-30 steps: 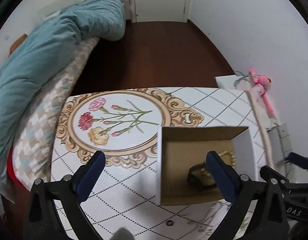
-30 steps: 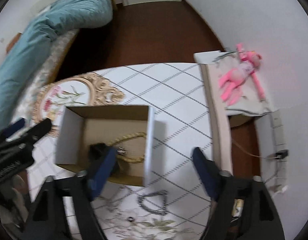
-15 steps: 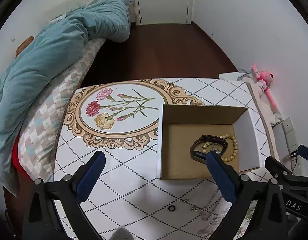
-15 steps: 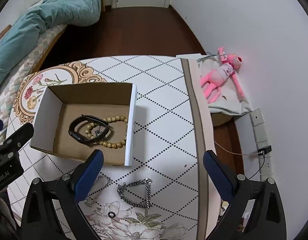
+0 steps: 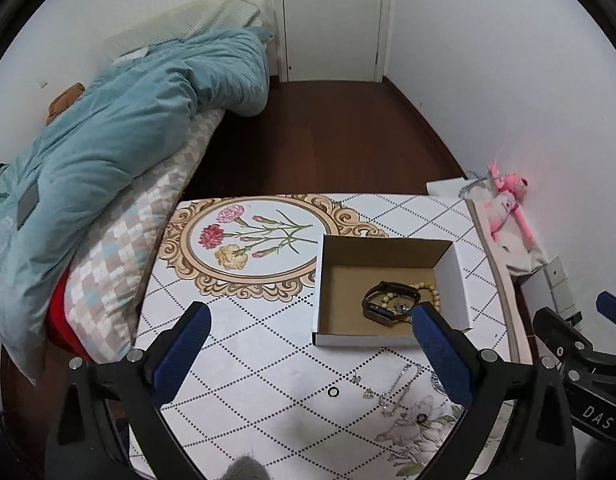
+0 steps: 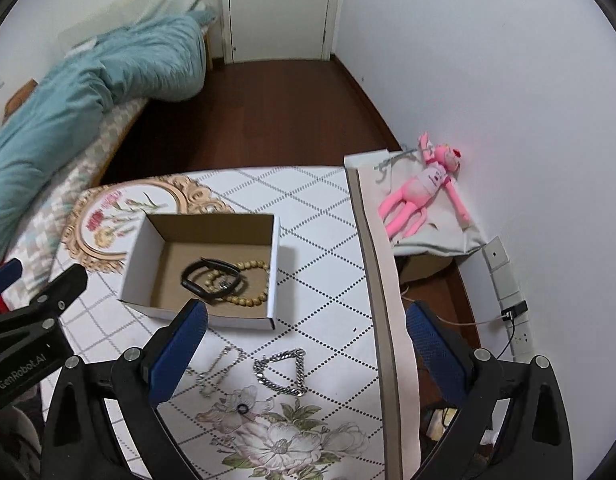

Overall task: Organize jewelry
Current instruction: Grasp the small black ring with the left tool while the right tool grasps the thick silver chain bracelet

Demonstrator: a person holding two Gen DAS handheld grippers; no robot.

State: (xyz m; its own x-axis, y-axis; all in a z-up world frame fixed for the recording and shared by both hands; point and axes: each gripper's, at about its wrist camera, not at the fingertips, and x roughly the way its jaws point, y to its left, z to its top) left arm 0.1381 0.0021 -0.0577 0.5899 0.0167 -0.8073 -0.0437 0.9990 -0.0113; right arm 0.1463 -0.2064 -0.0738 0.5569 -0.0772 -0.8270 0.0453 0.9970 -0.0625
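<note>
An open cardboard box (image 5: 454,276) (image 6: 142,264) stands on the patterned table. Inside it lie a black band (image 5: 378,309) (image 6: 192,276) and a wooden bead bracelet (image 5: 430,293) (image 6: 248,300). On the table in front of the box lie a thick silver chain (image 6: 284,372), a thin silver chain (image 5: 396,390) (image 6: 218,368), a small black ring (image 5: 333,392) and another black ring (image 6: 242,408). My left gripper (image 5: 308,352) hovers open above the near table. My right gripper (image 6: 308,344) hangs open above the chains, empty.
A bed with a teal quilt (image 5: 108,148) lies along the table's left side. A pink plush toy (image 6: 424,184) rests on a cloth by the right wall, beyond a raised strip (image 6: 380,280) at the table's right edge. A wall socket with a cable (image 6: 512,312) sits low right.
Both grippers have risen and pulled back from the box, so the views are wider. The band and beads remain in the box.
</note>
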